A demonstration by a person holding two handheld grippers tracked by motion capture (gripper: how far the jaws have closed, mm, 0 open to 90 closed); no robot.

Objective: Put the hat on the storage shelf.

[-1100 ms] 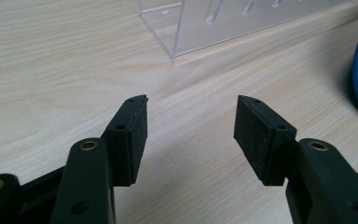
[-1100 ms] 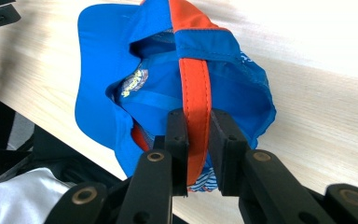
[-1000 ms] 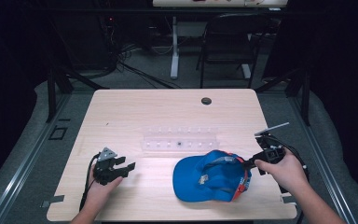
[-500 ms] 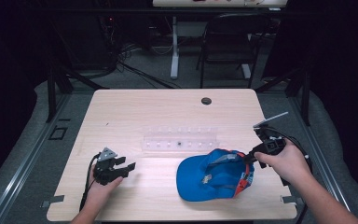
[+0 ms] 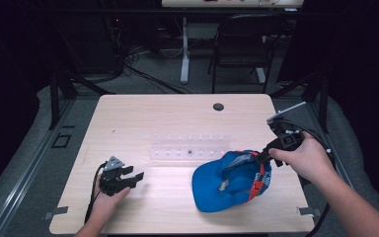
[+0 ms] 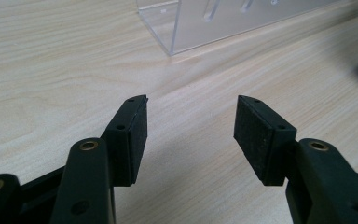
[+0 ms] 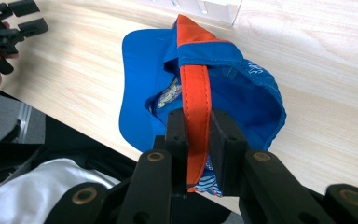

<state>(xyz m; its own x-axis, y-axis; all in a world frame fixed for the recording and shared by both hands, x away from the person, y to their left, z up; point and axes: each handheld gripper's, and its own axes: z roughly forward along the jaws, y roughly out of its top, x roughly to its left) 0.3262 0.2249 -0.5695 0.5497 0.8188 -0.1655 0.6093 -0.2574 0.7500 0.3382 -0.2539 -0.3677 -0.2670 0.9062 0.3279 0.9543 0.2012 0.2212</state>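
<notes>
Light wood desk point(image 5: 143, 113) with a clear plastic rack point(image 5: 190, 146) mid-way across. Near the front right edge sits a blue cap point(image 5: 227, 180), partly lifted by its orange strap point(image 7: 196, 116), which the right claw point(image 7: 198, 135) pinches tight. Left claw point(image 6: 190, 133) rests wide apart, nothing in it.

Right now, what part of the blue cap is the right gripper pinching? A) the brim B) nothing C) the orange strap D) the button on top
C: in the right gripper view the right gripper is closed on the orange strap of the blue cap.
</notes>
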